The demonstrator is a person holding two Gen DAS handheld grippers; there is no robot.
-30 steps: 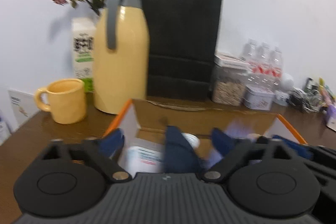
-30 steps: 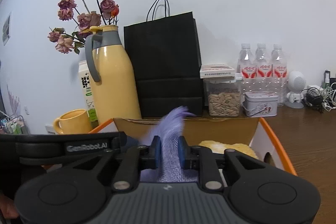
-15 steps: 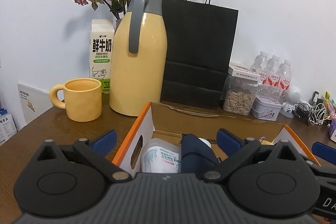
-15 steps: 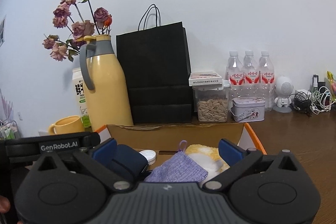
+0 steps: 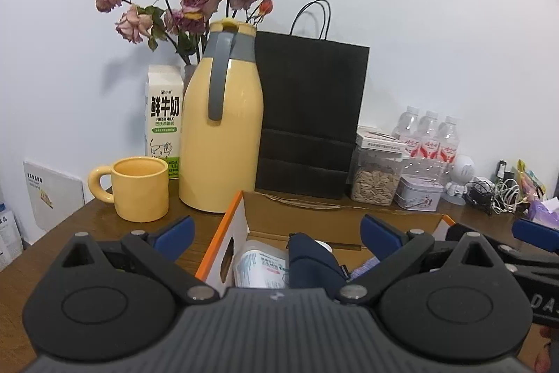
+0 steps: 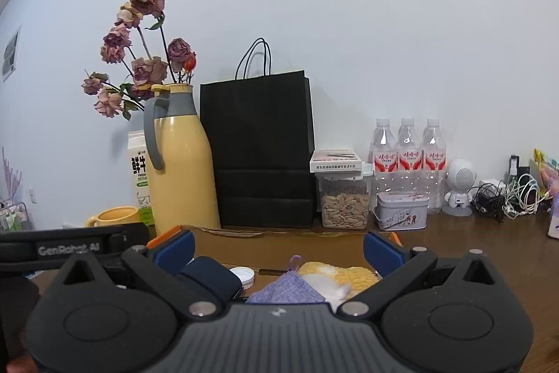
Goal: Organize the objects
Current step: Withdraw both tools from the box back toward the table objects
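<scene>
An open cardboard box with orange edges (image 5: 223, 235) sits on the wooden table just below both grippers; its far wall also shows in the right wrist view (image 6: 279, 242). Inside it lie a dark blue pouch (image 5: 312, 263), a white labelled container (image 5: 260, 270), a purple cloth (image 6: 286, 289), a yellow fluffy cloth (image 6: 344, 275) and a white cap (image 6: 243, 275). My left gripper (image 5: 276, 235) is open and empty above the box. My right gripper (image 6: 277, 245) is open and empty above the cloths.
Behind the box stand a yellow thermos jug (image 5: 222, 128), a yellow mug (image 5: 138, 187), a milk carton (image 5: 163, 121), a black paper bag (image 5: 307, 114), a seed jar (image 5: 375, 179), a small tin (image 5: 419, 196) and water bottles (image 6: 407, 156). Tangled cables (image 6: 506, 198) lie at right.
One second ago my right gripper was shut on the purple cloth; it let go, and the cloth now lies in the box. Both grippers have drawn back and upward, open.
</scene>
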